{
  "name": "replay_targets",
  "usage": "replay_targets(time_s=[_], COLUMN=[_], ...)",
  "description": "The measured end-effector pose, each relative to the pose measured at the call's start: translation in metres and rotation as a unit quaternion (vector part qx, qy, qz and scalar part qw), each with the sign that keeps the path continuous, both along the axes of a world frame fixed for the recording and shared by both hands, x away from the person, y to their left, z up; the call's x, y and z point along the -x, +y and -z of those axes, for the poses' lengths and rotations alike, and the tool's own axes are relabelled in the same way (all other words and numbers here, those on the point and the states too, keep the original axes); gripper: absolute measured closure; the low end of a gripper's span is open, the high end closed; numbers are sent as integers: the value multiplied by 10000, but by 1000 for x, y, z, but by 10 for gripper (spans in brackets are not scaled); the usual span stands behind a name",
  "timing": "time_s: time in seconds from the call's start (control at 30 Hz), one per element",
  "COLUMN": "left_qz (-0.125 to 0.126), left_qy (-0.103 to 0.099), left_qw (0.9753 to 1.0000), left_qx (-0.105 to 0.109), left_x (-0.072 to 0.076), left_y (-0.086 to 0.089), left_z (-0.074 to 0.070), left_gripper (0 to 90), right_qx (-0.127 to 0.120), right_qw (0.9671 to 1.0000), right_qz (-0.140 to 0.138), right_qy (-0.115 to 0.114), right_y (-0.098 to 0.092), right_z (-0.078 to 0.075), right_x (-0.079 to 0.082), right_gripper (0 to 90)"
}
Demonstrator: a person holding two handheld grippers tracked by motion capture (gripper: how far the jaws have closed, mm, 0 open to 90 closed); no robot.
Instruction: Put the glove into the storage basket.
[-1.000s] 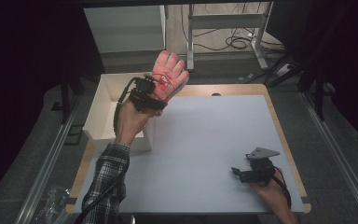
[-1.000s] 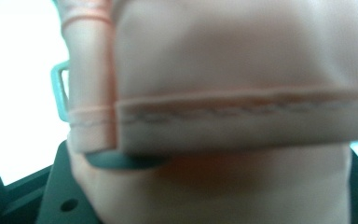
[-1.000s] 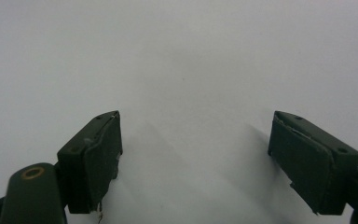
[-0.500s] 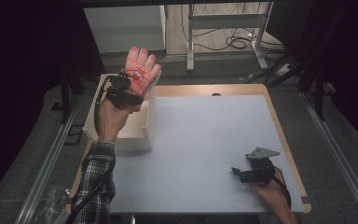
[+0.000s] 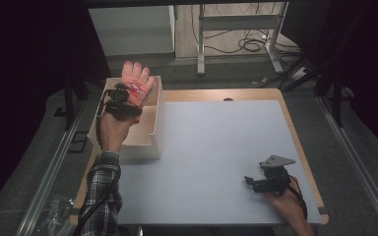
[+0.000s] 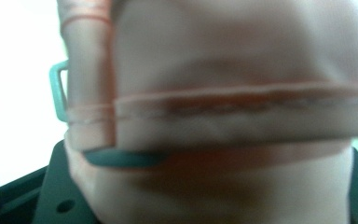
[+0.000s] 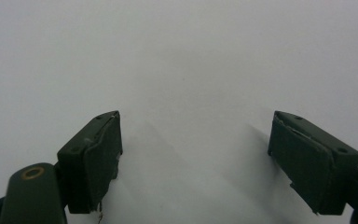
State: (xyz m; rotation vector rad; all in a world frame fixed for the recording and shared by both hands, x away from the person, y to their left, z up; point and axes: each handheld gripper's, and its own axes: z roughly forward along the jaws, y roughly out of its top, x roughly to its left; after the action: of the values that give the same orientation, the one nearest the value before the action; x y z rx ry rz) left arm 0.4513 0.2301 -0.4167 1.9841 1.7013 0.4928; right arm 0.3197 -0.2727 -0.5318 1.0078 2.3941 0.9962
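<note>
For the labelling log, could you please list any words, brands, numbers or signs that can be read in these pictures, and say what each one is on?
There is no readable text.
The pink glove held by the left gripper over the white box bears a red marking, too small to read in the high view.
The left gripper view shows the glove's fabric and seams, blurred, with no lettering.
The right gripper and the table carry no print.

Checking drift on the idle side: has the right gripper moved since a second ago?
No. The right gripper sits at the same spot near the white table's right front corner, jaws open, in all high-view pictures.
</note>
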Motion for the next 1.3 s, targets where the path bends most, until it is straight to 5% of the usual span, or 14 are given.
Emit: replay_targets(time_s=[0.57,0.73,0.83,1.07,1.23,1.3], left_qz=[-85,-111,-107,-148,-137,-130], left_qy=[498,754,982,1447,1792,1807], left_qw=[9986,9967,9943,9890,9836,9834], left_qx=[-158,-282,-392,-280,-154,-113], left_x=[-10,-15,-20,-31,-36,-36], left_y=[-9,-13,-18,-30,-32,-31], left_z=[50,53,56,63,69,67], left_gripper=[361,354,347,313,208,150], right_qx=[-3,-5,-4,-4,-3,-4], right_qw=[10000,10000,10000,10000,10000,10000], right_qz=[1,1,1,-2,-2,-2], right_qy=[-1,1,0,0,-1,-1], right_y=[0,0,0,0,0,0], right_z=[0,0,0,0,0,0], right_x=[0,0,0,0,0,0], right_gripper=[178,178,178,178,178,178])
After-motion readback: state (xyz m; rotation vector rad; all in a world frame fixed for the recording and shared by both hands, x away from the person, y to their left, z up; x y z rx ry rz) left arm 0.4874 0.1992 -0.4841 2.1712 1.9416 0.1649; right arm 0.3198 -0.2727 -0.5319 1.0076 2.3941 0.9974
